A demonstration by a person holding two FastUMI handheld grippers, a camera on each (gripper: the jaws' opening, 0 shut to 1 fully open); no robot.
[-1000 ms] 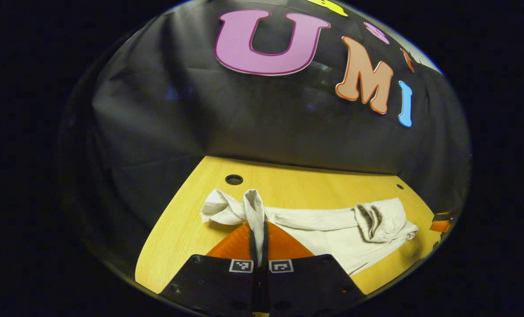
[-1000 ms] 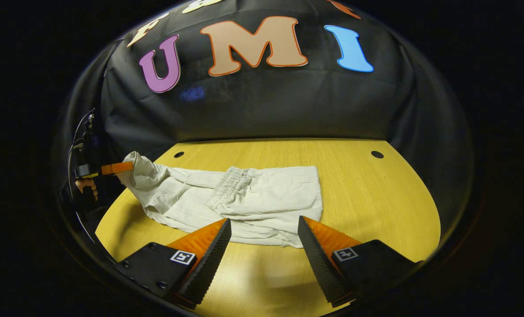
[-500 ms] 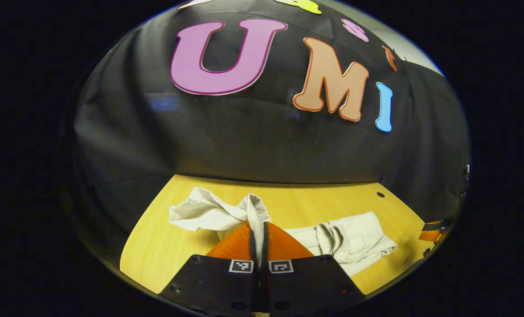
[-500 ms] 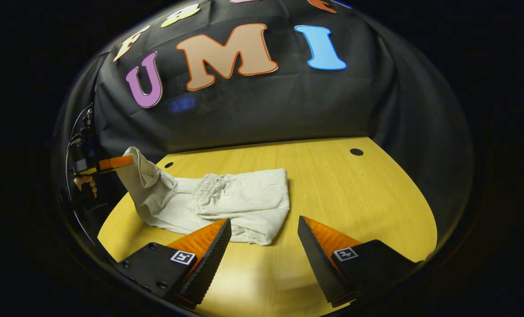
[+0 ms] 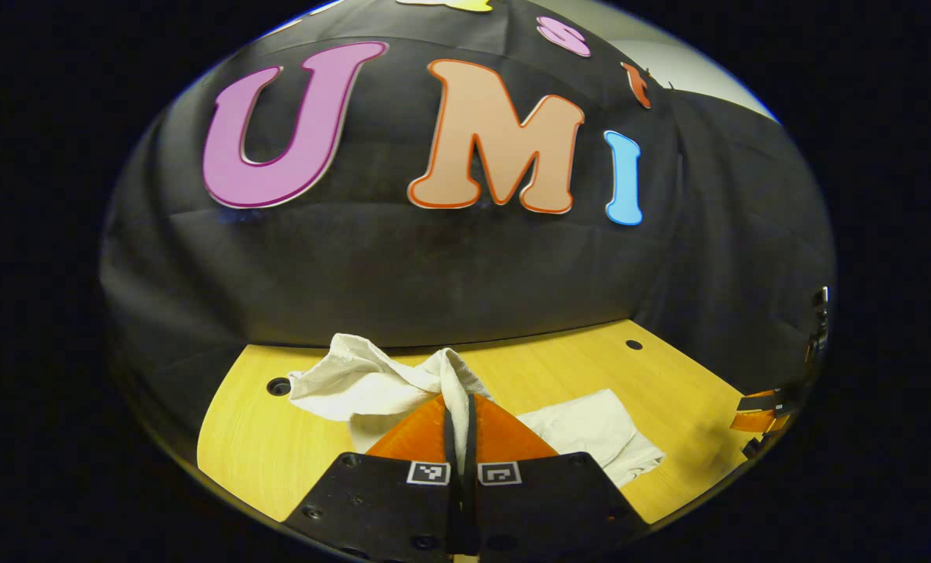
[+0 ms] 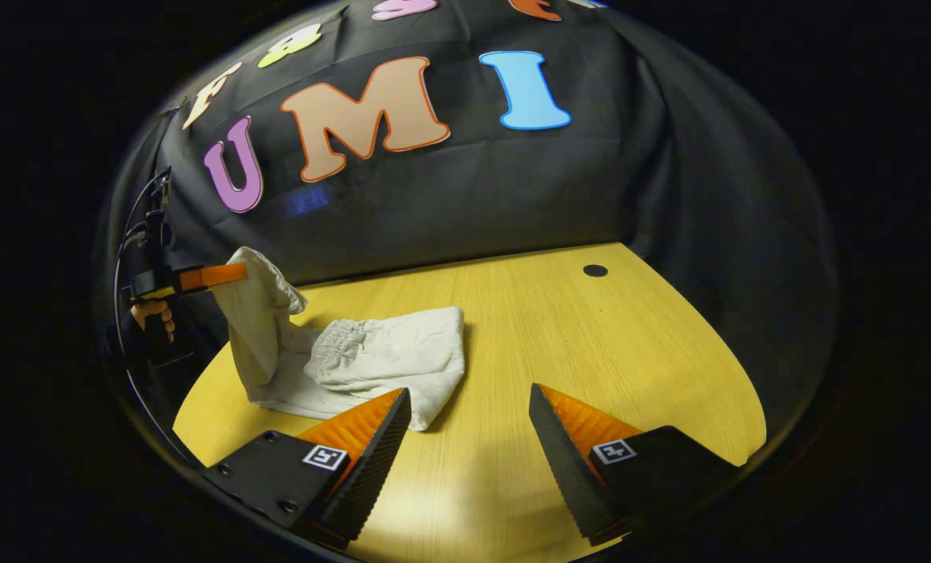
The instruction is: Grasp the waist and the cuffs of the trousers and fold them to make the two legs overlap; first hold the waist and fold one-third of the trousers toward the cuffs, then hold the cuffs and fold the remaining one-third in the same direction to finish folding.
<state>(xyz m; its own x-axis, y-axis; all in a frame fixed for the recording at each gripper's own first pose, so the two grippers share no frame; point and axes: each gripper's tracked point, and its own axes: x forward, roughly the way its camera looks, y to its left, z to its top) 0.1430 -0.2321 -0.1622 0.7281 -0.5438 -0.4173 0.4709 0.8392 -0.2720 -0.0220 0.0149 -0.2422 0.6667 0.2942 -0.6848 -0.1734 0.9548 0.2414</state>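
On the desk (image 6: 590, 328), the trousers (image 6: 387, 360) lie partly folded, their cuff end lifted. The left gripper (image 5: 460, 407) is clamped on that raised end, while the right gripper (image 6: 469, 407) hangs open beside the folded part.

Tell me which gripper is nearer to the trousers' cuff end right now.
Left. The left gripper is shut on the lifted cuff end of the trousers, holding it above the table. The right gripper hangs open, apart from the cloth, beside the folded waist part.
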